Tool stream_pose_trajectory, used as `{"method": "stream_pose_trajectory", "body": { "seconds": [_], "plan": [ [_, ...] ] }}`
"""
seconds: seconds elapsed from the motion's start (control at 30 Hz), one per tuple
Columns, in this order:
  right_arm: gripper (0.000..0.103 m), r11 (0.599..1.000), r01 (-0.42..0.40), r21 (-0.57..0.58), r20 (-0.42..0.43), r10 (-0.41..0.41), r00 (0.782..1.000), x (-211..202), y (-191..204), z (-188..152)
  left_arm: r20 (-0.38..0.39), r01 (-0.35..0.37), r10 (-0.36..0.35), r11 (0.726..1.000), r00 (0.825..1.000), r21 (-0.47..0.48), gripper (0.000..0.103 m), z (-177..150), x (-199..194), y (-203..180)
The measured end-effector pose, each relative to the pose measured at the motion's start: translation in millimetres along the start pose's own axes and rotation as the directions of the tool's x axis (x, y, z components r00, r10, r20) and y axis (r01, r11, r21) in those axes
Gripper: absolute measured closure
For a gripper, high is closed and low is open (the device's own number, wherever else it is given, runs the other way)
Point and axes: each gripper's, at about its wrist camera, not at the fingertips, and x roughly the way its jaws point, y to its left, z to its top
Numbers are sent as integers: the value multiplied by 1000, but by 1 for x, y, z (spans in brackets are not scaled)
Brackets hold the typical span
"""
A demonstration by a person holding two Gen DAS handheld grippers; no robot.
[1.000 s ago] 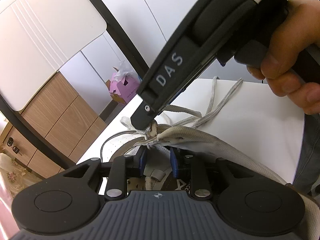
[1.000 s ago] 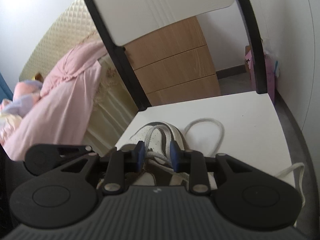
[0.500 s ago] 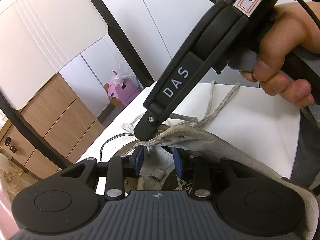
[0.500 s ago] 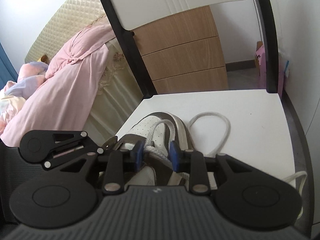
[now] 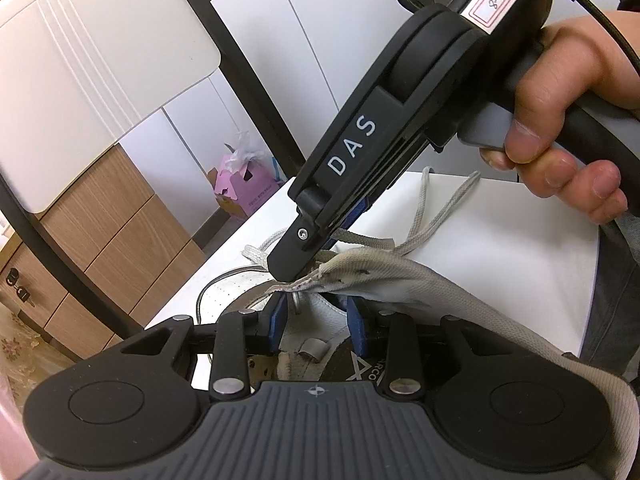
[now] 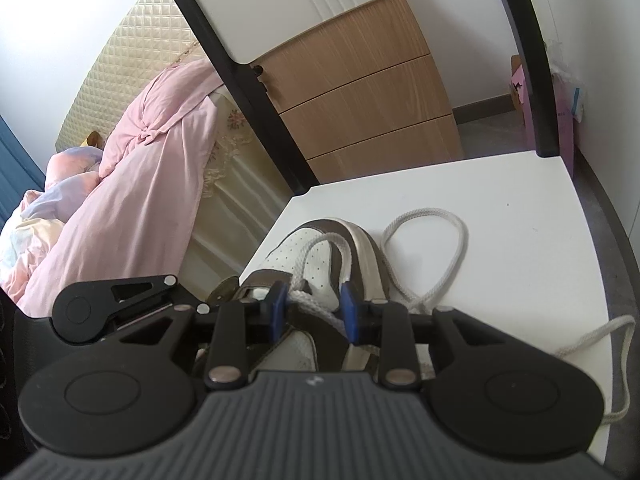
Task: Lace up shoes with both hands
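Most of the lace (image 6: 424, 240) lies loose beside the shoe (image 6: 320, 248) — lacing barely begun. Right gripper (image 6: 313, 307) straddles a strand, grip unclear; left gripper (image 5: 316, 318) gapes over the tongue.

— Any writing on that right gripper (image 5: 296, 276)?

— "DAS", white letters down its black side. Higher up, a white sticker (image 5: 496, 4) with a red frame, handwritten "8-1" as far as I can tell.

— And the shoe (image 5: 360, 364)?

— Letters on the insole, "ARCO" or so, partly hidden. The pink box (image 5: 242, 188) has print too small to read.
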Motion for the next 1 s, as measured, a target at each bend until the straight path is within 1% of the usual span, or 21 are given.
{"method": "stream_pose_trajectory", "body": {
  "seconds": [0.13, 0.33, 0.43, 0.8, 1.0],
  "plan": [
    [72, 999, -19, 34, -7, 19, 1000, 1, -6, 0, 0, 9, -9, 1000, 1000, -12, 66, -2, 1, 1],
    [71, 996, -60, 66, -30, 63, 998, 5, -14, 2, -41, 20, -21, 999, 999, -29, 66, 5, 8, 2],
    [71, 996, -62, 68, -32, 65, 997, 6, -14, 3, -55, 22, -24, 999, 998, -36, 66, 6, 15, 6],
    [71, 994, -57, 91, -20, 59, 998, 5, -14, 0, -63, 11, -14, 999, 998, -34, 66, 10, 7, -4],
    [71, 995, -53, 88, -16, 55, 998, 4, -14, -2, -63, 3, -5, 999, 998, -33, 66, 10, 9, -7]
  ]
}}
